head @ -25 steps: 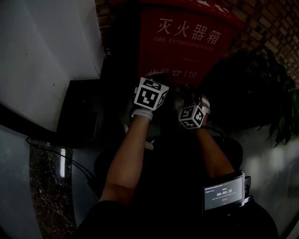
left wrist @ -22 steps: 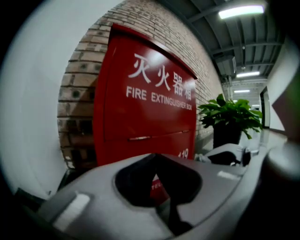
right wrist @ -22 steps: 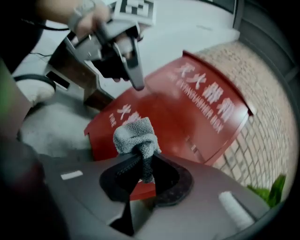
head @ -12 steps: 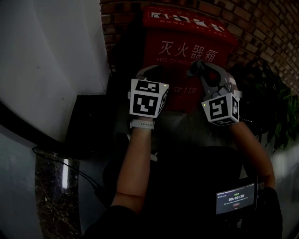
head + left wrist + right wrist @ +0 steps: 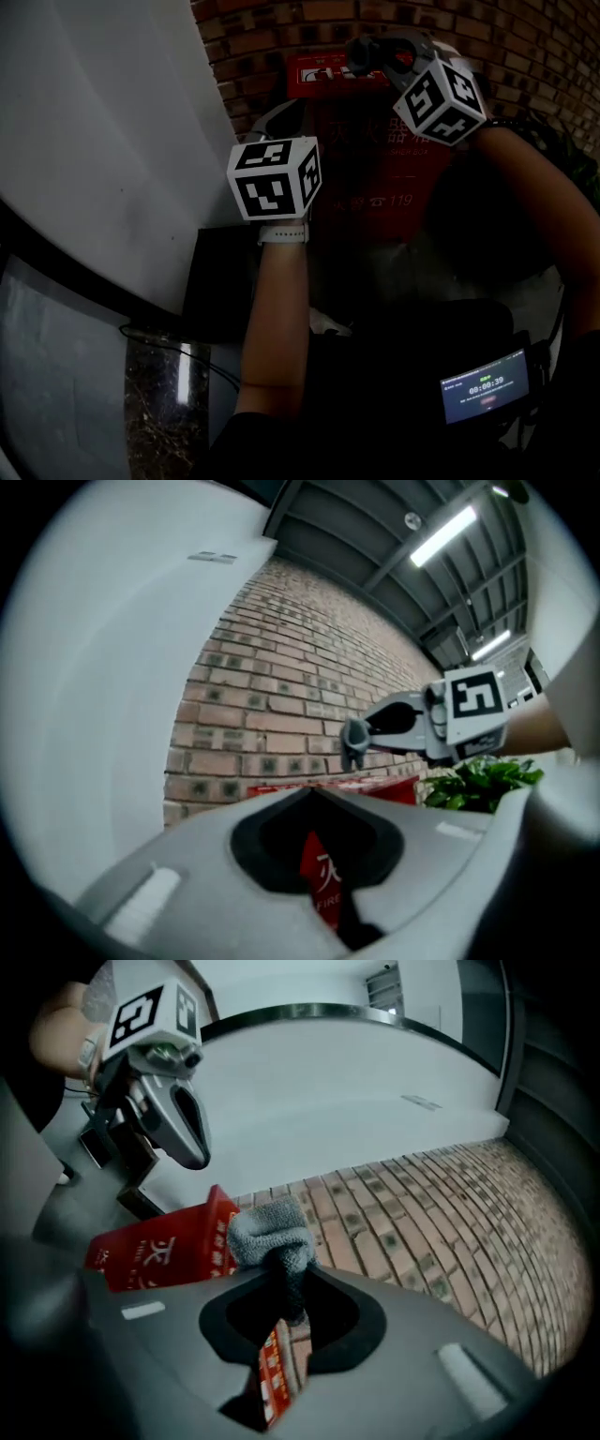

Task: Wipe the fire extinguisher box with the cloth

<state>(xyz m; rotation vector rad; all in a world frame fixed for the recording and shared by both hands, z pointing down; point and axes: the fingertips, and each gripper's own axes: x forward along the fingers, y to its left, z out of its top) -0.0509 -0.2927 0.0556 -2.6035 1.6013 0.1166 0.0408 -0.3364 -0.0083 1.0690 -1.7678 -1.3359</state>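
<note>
The red fire extinguisher box [image 5: 375, 159] stands against the brick wall, its front printed in white. My right gripper [image 5: 359, 53] is raised at the level of the box's top edge. In the right gripper view it [image 5: 286, 1269] is shut on a bunched grey cloth [image 5: 270, 1230], which sticks out beyond the jaw tips near the box's [image 5: 159, 1246] top corner. My left gripper [image 5: 279, 114] is held up by the box's left side. In the left gripper view its jaws [image 5: 314, 791] meet with nothing between them, and the box [image 5: 323, 883] shows behind them.
A white wall [image 5: 112, 122] runs along the left. A black case [image 5: 217, 281] sits on the floor by the box. A green plant [image 5: 562, 159] stands to the right. A small screen [image 5: 483, 384] hangs at the person's waist.
Both grippers have risen. The right one has climbed with the cloth from the box's lower front to its top edge. The left has lifted slightly and moved left.
</note>
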